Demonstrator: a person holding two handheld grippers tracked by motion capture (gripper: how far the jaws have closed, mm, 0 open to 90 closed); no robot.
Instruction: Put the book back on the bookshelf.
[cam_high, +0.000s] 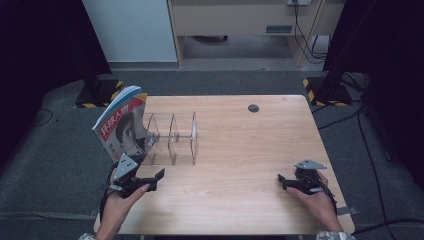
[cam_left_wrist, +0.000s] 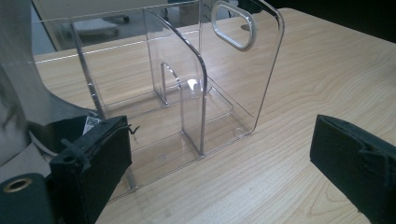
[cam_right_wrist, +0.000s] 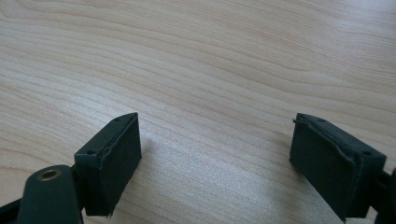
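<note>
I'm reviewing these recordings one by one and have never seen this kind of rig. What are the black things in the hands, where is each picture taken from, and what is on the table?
There is no robot here. A person holds a hand-operated claw in each hand. The high view looks down from above the person's side of the wooden table; the other two pictures come from cameras riding on each claw, looking out between its black jaws.

On the table stands a clear plastic divider rack with upright partitions. A magazine leans at its left end, tilted.

The left claw sits just in front of the rack with its jaws apart; its own view shows the rack close up and a pale edge at the left, probably the magazine. It holds nothing. The right claw rests open over bare wood at the right, also holding nothing.
</note>
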